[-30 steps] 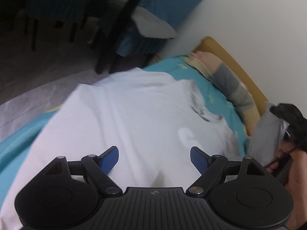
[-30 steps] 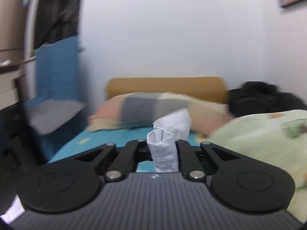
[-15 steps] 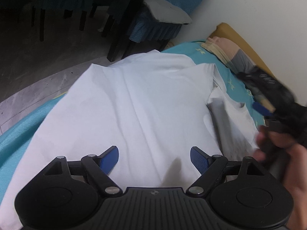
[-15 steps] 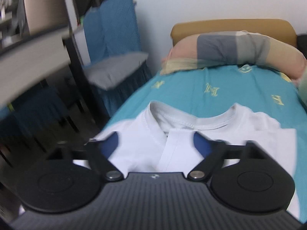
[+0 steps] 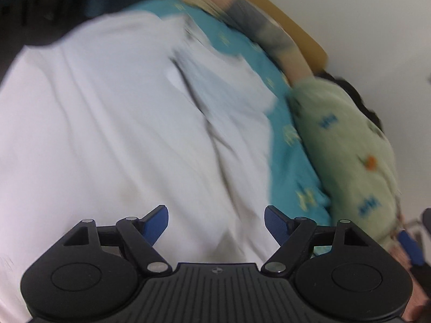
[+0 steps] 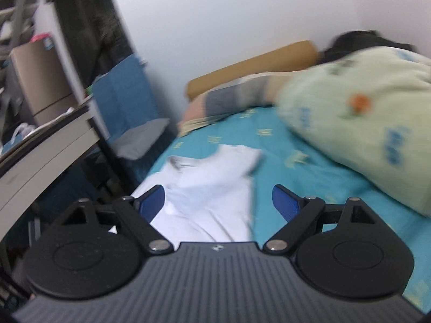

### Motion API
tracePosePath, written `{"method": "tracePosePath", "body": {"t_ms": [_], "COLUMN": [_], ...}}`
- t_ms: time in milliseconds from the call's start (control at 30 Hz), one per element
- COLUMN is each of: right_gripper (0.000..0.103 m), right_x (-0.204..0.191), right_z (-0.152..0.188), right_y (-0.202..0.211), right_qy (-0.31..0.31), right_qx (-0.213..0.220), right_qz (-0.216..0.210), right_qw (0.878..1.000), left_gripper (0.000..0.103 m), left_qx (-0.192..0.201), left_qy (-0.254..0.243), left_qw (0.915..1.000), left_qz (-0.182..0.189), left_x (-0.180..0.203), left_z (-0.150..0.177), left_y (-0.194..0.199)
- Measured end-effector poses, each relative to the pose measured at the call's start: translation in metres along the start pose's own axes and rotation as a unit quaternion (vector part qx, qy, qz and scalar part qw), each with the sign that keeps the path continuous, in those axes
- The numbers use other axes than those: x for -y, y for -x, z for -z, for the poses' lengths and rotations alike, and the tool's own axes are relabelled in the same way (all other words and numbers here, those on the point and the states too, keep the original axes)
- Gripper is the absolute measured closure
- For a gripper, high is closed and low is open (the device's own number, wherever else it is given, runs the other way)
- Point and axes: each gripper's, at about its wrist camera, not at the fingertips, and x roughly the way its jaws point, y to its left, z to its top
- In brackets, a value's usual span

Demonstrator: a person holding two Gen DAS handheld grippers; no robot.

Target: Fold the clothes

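I can't read any words. My left tongs [image 5: 216,222] and right tongs [image 6: 218,202] are wide open, empty; the right dropped the shirt [image 6: 210,188] on the bed [image 6: 296,177].

1. The place is a bedroom in a home: a bed with a teal sheet [image 6: 309,177] lies just ahead of the right gripper.
2. A pillow [image 6: 223,102] and a tan headboard [image 6: 250,67] sit at the far end, against a plain white wall [image 6: 215,13].
3. A pale green quilt [image 6: 363,113] is heaped to the right.
4. Farther left stand a desk [image 6: 48,145] and a blue-covered chair [image 6: 126,91].
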Motion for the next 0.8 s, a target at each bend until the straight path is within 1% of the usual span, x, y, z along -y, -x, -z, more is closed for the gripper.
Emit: {"method": "tracePosePath", "body": {"t_ms": [33, 67, 133, 233, 300, 333, 367, 400, 433, 467, 500, 533, 567, 633, 733, 767, 800], "right_gripper": [0.015, 0.015, 0.015, 0.015, 0.015, 0.015, 0.015, 0.015, 0.015, 0.015, 0.015, 0.015, 0.015, 0.015, 0.015, 0.015, 0.015], "right_x": [0.008, 0.016, 0.031, 0.054, 0.064, 0.068, 0.073, 0.076, 0.078, 0.080, 0.082, 0.084, 0.085, 0.086, 0.087, 0.087, 0.086], "right_z": [0.005, 0.010, 0.014, 0.021, 0.021, 0.020, 0.020, 0.020, 0.021, 0.022, 0.022, 0.023, 0.023, 0.023, 0.022, 0.022, 0.023], "right_y": [0.012, 0.022, 0.029, 0.034, 0.026, 0.021, 0.016, 0.013, 0.009, 0.006, 0.002, -0.001, -0.004, -0.008, -0.008, -0.008, -0.008], "right_qy": [-0.008, -0.016, -0.026, -0.039, -0.048, -0.053, -0.059, -0.062, -0.064, -0.066, -0.068, -0.070, -0.070, -0.068, -0.071, -0.073, -0.075], "right_qx": [0.002, 0.004, 0.003, 0.002, -0.008, -0.014, -0.021, -0.026, -0.030, -0.035, -0.039, -0.043, -0.047, -0.055, -0.052, -0.052, -0.053], "right_qz": [0.004, 0.006, 0.013, 0.025, 0.023, 0.021, 0.018, 0.015, 0.013, 0.011, 0.009, 0.008, 0.007, 0.008, 0.005, 0.005, 0.005], "right_qw": [1.000, 1.000, 1.000, 0.999, 0.999, 0.998, 0.998, 0.998, 0.997, 0.997, 0.997, 0.997, 0.996, 0.996, 0.996, 0.996, 0.996], "left_gripper": [0.026, 0.026, 0.028, 0.035, 0.041, 0.047, 0.050, 0.050, 0.053, 0.068, 0.080, 0.094, 0.098, 0.099, 0.100, 0.100, 0.100], "left_qx": [-0.017, -0.031, -0.063, -0.116, -0.148, -0.163, -0.176, -0.187, -0.198, -0.207, -0.211, -0.209, -0.206, -0.200, -0.190, -0.190, -0.191], "left_qy": [-0.006, -0.017, -0.037, -0.040, -0.036, -0.037, -0.041, -0.049, -0.058, -0.066, -0.074, -0.075, -0.076, -0.079, -0.074, -0.069, -0.065], "left_qw": [0.9998, 0.9993, 0.9972, 0.9920, 0.9878, 0.9853, 0.9827, 0.9805, 0.9782, 0.9758, 0.9745, 0.9749, 0.9752, 0.9760, 0.9782, 0.9787, 0.9790], "left_qz": [0.012, 0.016, 0.019, 0.028, 0.033, 0.038, 0.039, 0.034, 0.029, 0.023, 0.019, 0.024, 0.028, 0.036, 0.039, 0.036, 0.026], "left_x": [0.007, 0.015, 0.028, 0.037, 0.041, 0.043, 0.046, 0.048, 0.050, 0.053, 0.055, 0.056, 0.058, 0.061, 0.063, 0.061, 0.057], "left_z": [0.009, 0.019, 0.041, 0.070, 0.085, 0.092, 0.098, 0.104, 0.109, 0.115, 0.117, 0.116, 0.115, 0.111, 0.095, 0.090, 0.086], "left_y": [0.000, 0.000, -0.002, -0.008, -0.015, -0.019, -0.024, -0.029, -0.034, -0.039, -0.041, -0.037, -0.033, -0.024, 0.007, 0.017, 0.025]}}
